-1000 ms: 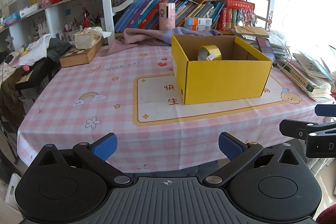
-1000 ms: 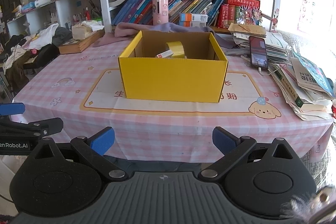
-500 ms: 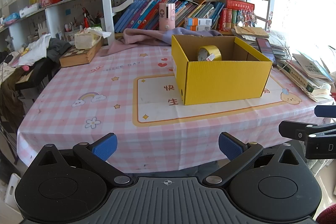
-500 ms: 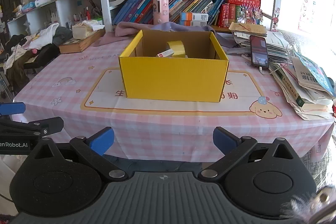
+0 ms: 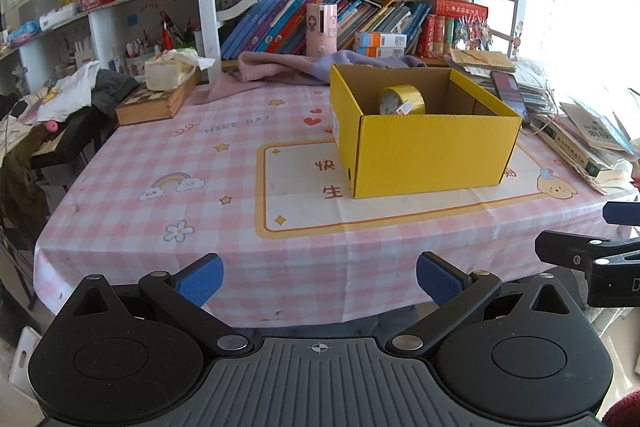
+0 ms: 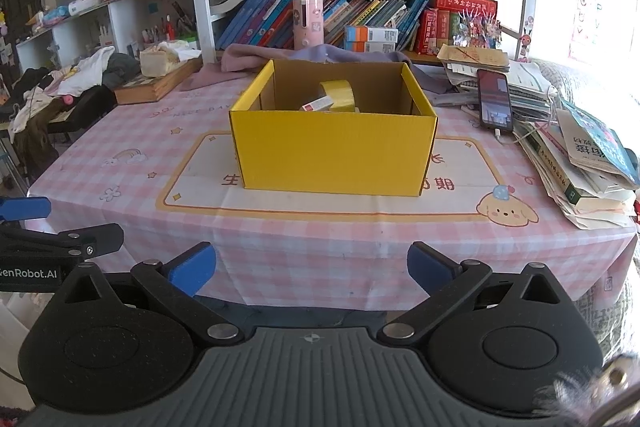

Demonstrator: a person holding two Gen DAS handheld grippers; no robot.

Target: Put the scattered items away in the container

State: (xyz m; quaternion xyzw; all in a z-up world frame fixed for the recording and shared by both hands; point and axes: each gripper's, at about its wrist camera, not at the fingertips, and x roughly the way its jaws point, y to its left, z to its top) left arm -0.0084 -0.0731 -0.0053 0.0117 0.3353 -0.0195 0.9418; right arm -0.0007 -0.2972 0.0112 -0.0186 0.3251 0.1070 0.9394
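Note:
A yellow cardboard box stands open-topped on the pink checked tablecloth. Inside it leans a roll of yellow tape, and the right wrist view also shows a small white and red box beside the tape. My left gripper is open with nothing between its blue pads, held off the table's front edge. My right gripper is open and empty too, facing the box's long side from beyond the front edge.
A stack of books and papers with a phone on it crowds the table's right side. A wooden box with tissues sits at the back left, with a pink cloth behind the yellow box. Bookshelves line the back.
Both grippers stay open and have hardly moved; the right wrist view has shifted very slightly. Nothing on the table has changed.

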